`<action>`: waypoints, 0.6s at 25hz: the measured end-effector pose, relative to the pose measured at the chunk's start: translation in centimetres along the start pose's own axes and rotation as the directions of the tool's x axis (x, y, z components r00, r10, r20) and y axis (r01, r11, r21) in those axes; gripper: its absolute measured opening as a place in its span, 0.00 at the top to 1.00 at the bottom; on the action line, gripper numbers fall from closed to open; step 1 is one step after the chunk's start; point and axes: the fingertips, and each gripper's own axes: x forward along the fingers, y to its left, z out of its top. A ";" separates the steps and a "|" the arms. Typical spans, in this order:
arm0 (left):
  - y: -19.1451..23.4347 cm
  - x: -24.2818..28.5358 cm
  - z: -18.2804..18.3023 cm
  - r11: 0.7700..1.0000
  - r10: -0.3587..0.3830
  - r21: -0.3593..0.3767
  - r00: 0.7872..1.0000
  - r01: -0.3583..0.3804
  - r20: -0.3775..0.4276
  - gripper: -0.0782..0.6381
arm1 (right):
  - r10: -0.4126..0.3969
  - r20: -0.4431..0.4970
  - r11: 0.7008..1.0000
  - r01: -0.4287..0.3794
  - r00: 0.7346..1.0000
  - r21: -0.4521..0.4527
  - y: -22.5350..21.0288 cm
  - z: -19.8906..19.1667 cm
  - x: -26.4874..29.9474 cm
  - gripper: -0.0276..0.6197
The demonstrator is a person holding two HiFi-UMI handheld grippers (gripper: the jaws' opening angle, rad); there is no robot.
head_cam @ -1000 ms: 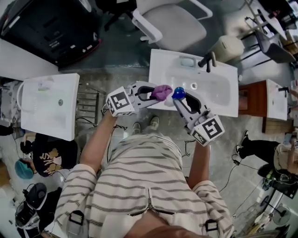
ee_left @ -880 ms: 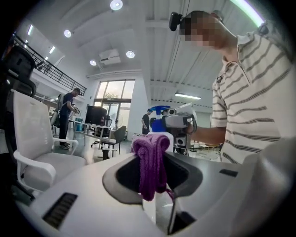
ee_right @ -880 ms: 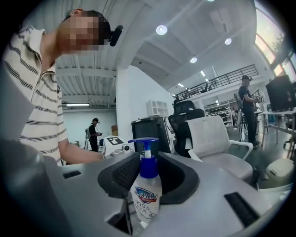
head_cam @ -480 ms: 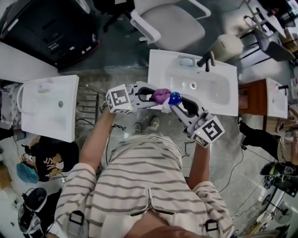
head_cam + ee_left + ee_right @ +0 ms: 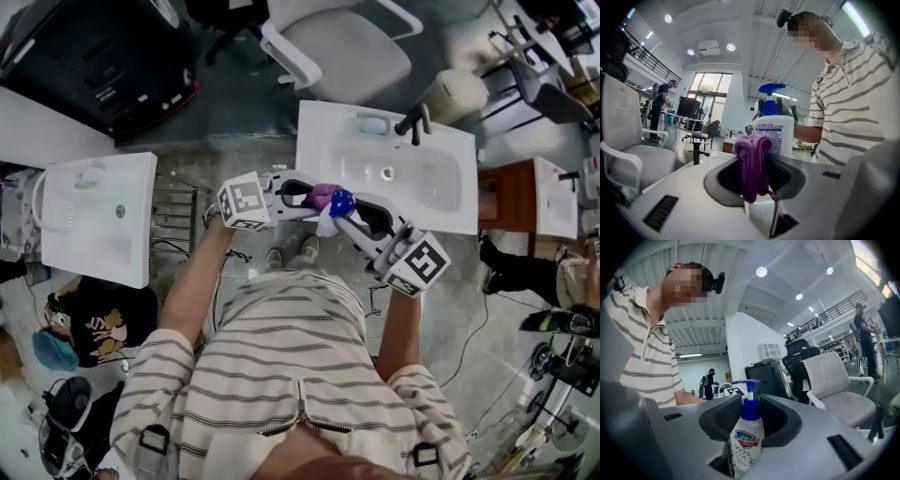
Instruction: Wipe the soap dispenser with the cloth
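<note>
Item, soap dispenser (image 5: 746,437): upright, long axis vertical, blue pump uppermost with its spout to the left in the right gripper view. Your right gripper (image 5: 746,425) has its jaws closed on the bottle's body, at the near left corner of the white basin (image 5: 441,202) as the head view shows it. Item, purple cloth (image 5: 752,164): bunched and pinched fast between the jaws of your left gripper (image 5: 753,180), right in front of the bottle.
</note>
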 end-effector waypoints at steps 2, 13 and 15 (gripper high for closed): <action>-0.1 0.1 -0.3 1.000 -0.005 -0.013 1.000 0.005 -0.004 0.73 | 0.011 0.007 1.000 -0.011 1.000 0.016 0.0 0.0 0.0 0.76; -0.9 -1.0 -1.9 0.995 0.049 -0.087 0.999 -0.049 0.003 0.72 | 0.009 0.036 0.998 -0.011 0.999 0.060 -0.3 0.0 0.3 0.76; -0.9 -1.5 -2.0 0.991 0.069 -0.114 0.997 -0.066 0.028 0.72 | -0.003 0.032 0.998 0.001 0.999 0.063 -0.6 -0.1 0.5 0.76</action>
